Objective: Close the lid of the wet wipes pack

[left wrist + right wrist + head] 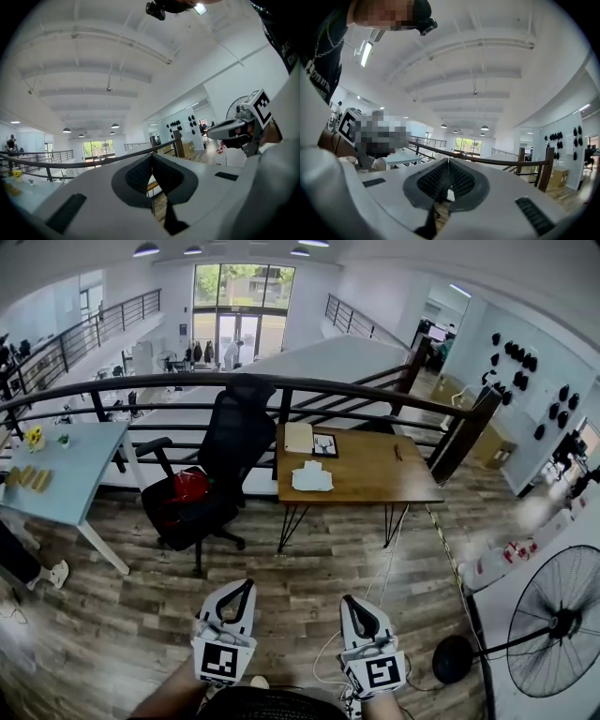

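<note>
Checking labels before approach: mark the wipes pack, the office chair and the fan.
wipes pack [312, 478]: head view, middle of the white pack.
office chair [237, 434]: head view, black backrest.
fan [562, 623]: head view, hub of the cage.

Smooth matt white plastic shells my left gripper [246, 585] and right gripper [350, 600]; my jaws wear ribbed dark pads [139, 176]. The tabletop [366, 474] is matt wood.
</note>
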